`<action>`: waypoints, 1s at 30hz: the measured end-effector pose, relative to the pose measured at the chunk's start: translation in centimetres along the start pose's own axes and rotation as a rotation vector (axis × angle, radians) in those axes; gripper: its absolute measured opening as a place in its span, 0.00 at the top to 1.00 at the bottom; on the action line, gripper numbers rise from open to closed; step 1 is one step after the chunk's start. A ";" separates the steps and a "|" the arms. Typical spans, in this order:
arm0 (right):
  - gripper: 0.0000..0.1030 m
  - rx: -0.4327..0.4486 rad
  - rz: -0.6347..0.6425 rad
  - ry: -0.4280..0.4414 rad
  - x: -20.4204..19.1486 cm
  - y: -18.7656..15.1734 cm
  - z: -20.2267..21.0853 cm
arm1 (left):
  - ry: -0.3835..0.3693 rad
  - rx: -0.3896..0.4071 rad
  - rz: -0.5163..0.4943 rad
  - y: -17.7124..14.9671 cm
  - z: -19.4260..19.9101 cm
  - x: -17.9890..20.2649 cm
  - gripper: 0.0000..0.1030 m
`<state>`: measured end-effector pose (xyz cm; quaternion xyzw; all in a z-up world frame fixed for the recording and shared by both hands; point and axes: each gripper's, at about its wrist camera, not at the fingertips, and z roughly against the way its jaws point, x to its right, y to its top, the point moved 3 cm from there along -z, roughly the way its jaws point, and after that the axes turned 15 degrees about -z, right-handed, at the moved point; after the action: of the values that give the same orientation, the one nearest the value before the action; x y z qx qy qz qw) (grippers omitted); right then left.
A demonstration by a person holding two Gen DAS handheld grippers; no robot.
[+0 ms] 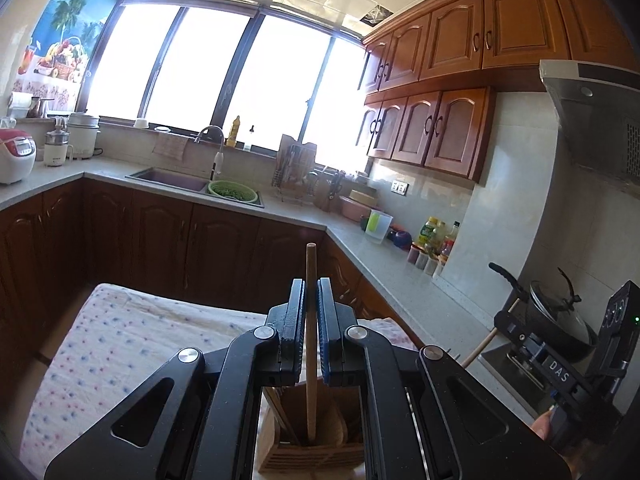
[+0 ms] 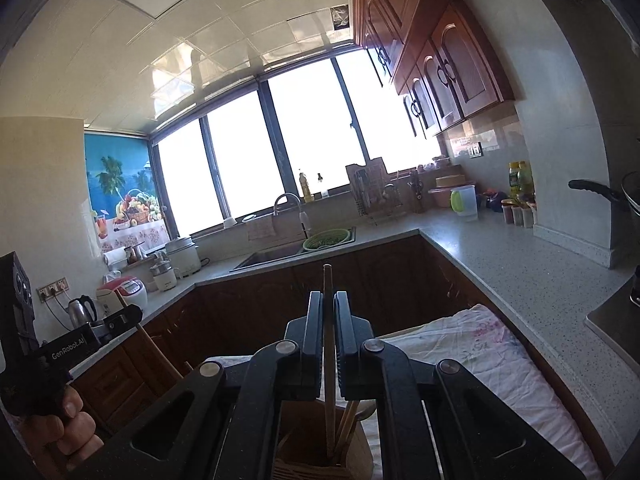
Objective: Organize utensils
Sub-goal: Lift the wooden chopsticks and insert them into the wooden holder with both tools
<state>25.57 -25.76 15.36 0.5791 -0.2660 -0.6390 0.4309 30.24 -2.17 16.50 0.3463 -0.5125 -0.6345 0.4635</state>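
My left gripper point(image 1: 311, 284) is shut on an upright wooden utensil handle point(image 1: 311, 344); its lower end stands in a wooden utensil holder point(image 1: 312, 458) just below the jaws. My right gripper point(image 2: 328, 298) is shut on a thin wooden chopstick-like stick point(image 2: 329, 360) whose lower end stands in the same wooden holder point(image 2: 316, 468), beside other wooden utensils point(image 2: 352, 416). The right gripper body point(image 1: 560, 364) shows at the right of the left wrist view with a wooden stick. The left gripper body point(image 2: 60, 344) shows at the left of the right wrist view, in a hand.
The holder stands on a table with a dotted white cloth point(image 1: 120, 352), also in the right wrist view point(image 2: 500, 360). An L-shaped counter point(image 1: 400, 276) carries a sink point(image 1: 172, 178), green colander point(image 1: 232, 192), dish rack, bottles, and a pot point(image 1: 560, 316) on the stove.
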 end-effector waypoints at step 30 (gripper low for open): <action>0.94 -0.175 -0.043 -0.073 3.1 -6.0 -3.3 | 0.026 -0.178 -0.016 -7.3 -1.9 0.8 0.93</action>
<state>27.48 -25.00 8.14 0.5212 -0.2120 -0.6895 0.4560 29.98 -3.24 9.05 0.3160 -0.4455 -0.6766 0.4939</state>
